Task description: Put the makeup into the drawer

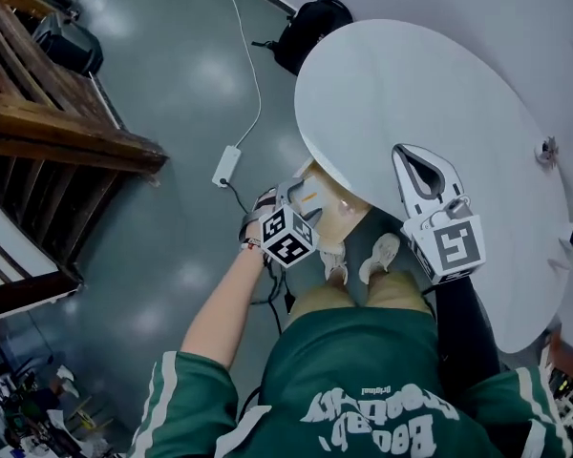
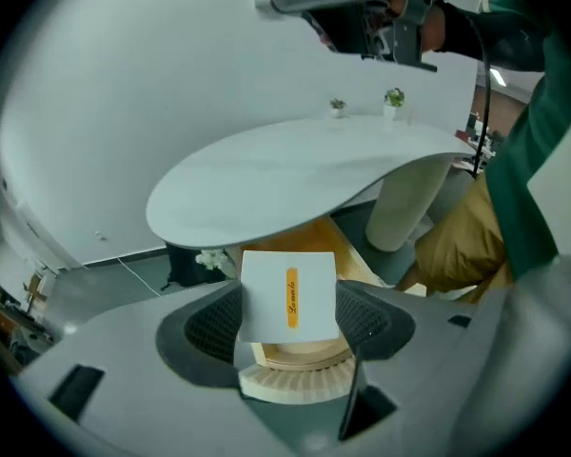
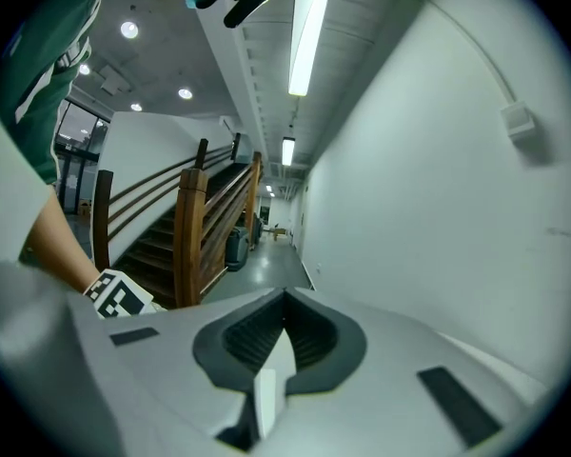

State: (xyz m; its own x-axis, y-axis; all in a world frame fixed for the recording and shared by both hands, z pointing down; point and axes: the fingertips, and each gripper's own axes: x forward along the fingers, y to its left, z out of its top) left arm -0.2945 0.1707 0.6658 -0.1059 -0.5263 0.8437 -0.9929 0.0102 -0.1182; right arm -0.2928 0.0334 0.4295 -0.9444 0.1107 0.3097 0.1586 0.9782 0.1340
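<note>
The makeup is a white box with an orange label [image 2: 287,298], and my left gripper [image 2: 287,320] is shut on it by its two sides. In the head view that gripper [image 1: 301,206] holds the box [image 1: 311,195] low, just under the near edge of the round white table [image 1: 439,84]. Right beneath the box is an open light-wood drawer [image 2: 354,255], which also shows under the table rim [image 1: 336,219]. My right gripper [image 1: 406,156] hovers over the tabletop, its jaws shut with nothing between them [image 3: 284,305].
A black backpack [image 1: 310,27] and a white power strip [image 1: 226,165] with its cable lie on the grey floor. A wooden staircase [image 1: 38,113] stands at the left. Small ornaments [image 1: 547,149] sit at the table's far side. The person's shoes [image 1: 382,256] are below the table edge.
</note>
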